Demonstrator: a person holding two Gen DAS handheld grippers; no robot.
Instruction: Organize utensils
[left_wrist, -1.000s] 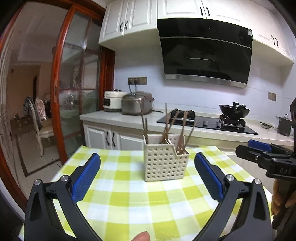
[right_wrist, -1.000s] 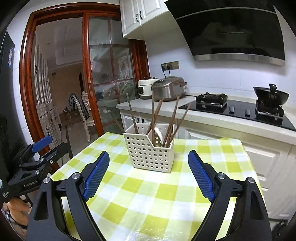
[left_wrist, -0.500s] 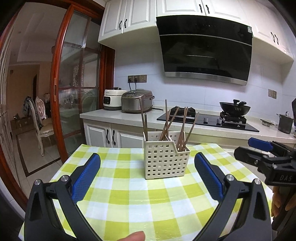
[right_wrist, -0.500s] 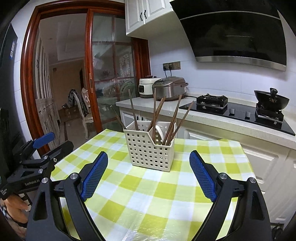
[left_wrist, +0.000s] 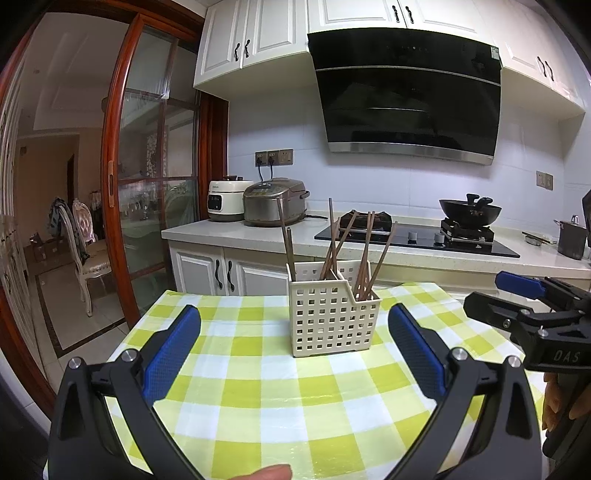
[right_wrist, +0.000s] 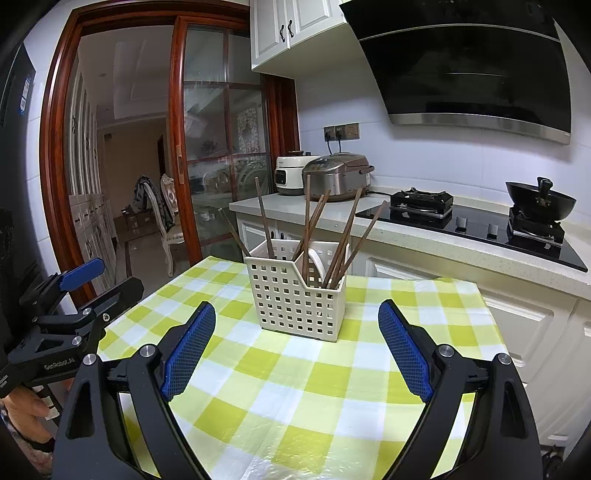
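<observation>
Blue-padded left tongs (left_wrist: 294, 345) are gaping wide and empty in the lower frame, the right tongs (right_wrist: 296, 345) likewise. Sitting straight ahead of both on the checked desk (left_wrist: 258, 398), centre frame, the cream perforated holder (left_wrist: 330, 316) is carrying brown chopsticks (left_wrist: 364, 254) standing near-upright, fanning slightly. Neither arm is looking clearly nearer. Only the right view is showing a white handle (right_wrist: 318, 263) inside the holder.

perforated plastic caddy (left_wrist: 333, 320), wooden chopsticks (left_wrist: 364, 254), glossy tablecloth (left_wrist: 280, 398).
</observation>
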